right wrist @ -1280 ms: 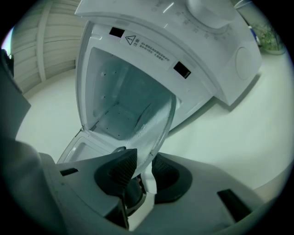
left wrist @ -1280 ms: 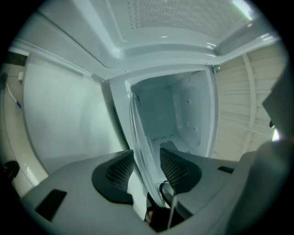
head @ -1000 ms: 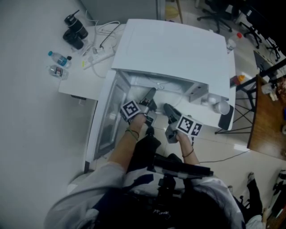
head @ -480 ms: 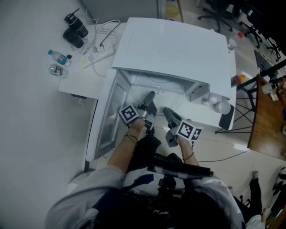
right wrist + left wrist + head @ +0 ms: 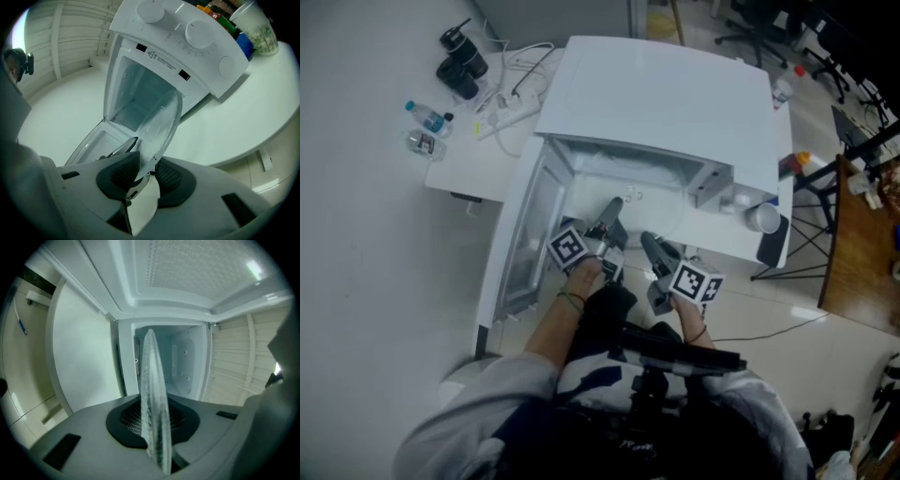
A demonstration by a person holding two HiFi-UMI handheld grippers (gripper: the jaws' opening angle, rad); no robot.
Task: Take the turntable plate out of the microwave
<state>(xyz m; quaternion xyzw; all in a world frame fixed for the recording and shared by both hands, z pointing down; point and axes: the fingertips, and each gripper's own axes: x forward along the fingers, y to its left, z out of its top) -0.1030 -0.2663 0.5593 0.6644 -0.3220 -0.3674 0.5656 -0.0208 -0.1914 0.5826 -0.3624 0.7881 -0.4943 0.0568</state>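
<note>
The white microwave (image 5: 661, 98) stands on a white table (image 5: 464, 173) with its door (image 5: 525, 244) swung open to the left. The clear glass turntable plate (image 5: 649, 212) hangs partly out of the opening, held from the front by both grippers. My left gripper (image 5: 612, 208) is shut on its near-left rim; in the left gripper view the plate (image 5: 153, 394) stands edge-on between the pads (image 5: 180, 420), with the cavity (image 5: 180, 366) behind. My right gripper (image 5: 649, 242) is shut on the near-right rim; in the right gripper view the plate (image 5: 159, 124) rises tilted from between the pads (image 5: 171, 178).
Two water bottles (image 5: 427, 117), black gear (image 5: 461, 64) and a power strip with cables (image 5: 514, 111) lie on the table's left. A cup (image 5: 761, 217) stands right of the microwave, below the control knobs (image 5: 199, 33). Office chairs and a wooden desk (image 5: 862, 244) are at the right.
Both grippers have drawn back toward me, out of the microwave opening, and the plate has come with them. The door and the microwave have not moved.
</note>
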